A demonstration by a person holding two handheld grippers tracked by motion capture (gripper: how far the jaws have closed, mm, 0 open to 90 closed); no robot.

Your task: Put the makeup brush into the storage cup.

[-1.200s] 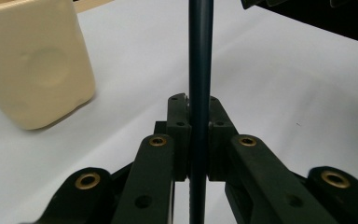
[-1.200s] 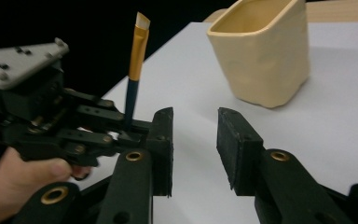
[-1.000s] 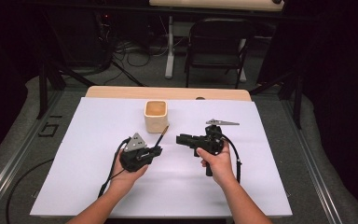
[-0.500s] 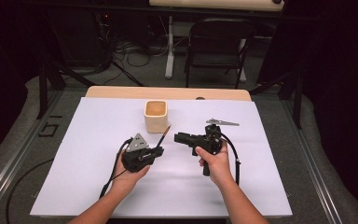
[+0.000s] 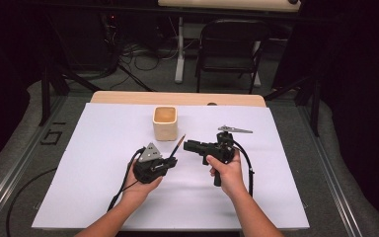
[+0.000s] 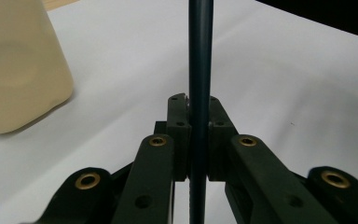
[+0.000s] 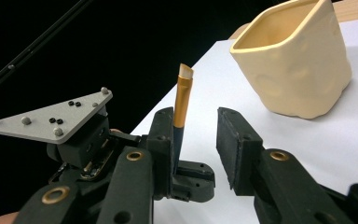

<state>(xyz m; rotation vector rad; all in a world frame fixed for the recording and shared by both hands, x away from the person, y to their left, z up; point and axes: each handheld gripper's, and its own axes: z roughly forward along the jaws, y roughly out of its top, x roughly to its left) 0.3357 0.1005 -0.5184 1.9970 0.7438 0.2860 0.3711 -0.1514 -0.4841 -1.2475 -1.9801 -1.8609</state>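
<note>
Now the left tongs (image 5: 171,161) are closed tight on a thin brush (image 5: 178,145), held above the white surface (image 5: 98,148) near the cream cup (image 5: 165,123). Beside it, the right tongs (image 5: 191,146) stand open around the brush, holding nothing.

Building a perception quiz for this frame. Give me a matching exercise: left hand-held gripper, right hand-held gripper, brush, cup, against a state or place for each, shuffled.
Things:
1. left hand-held gripper
2. right hand-held gripper
3. brush
4. cup

States or places:
A. stands upright on the white sheet, nothing visible inside
B. jaws apart, one on either side of the brush
C. jaws shut on a dark handle
D. gold ferrule, pale tip pointing up

Pairs: 1-C, 2-B, 3-D, 4-A
</note>
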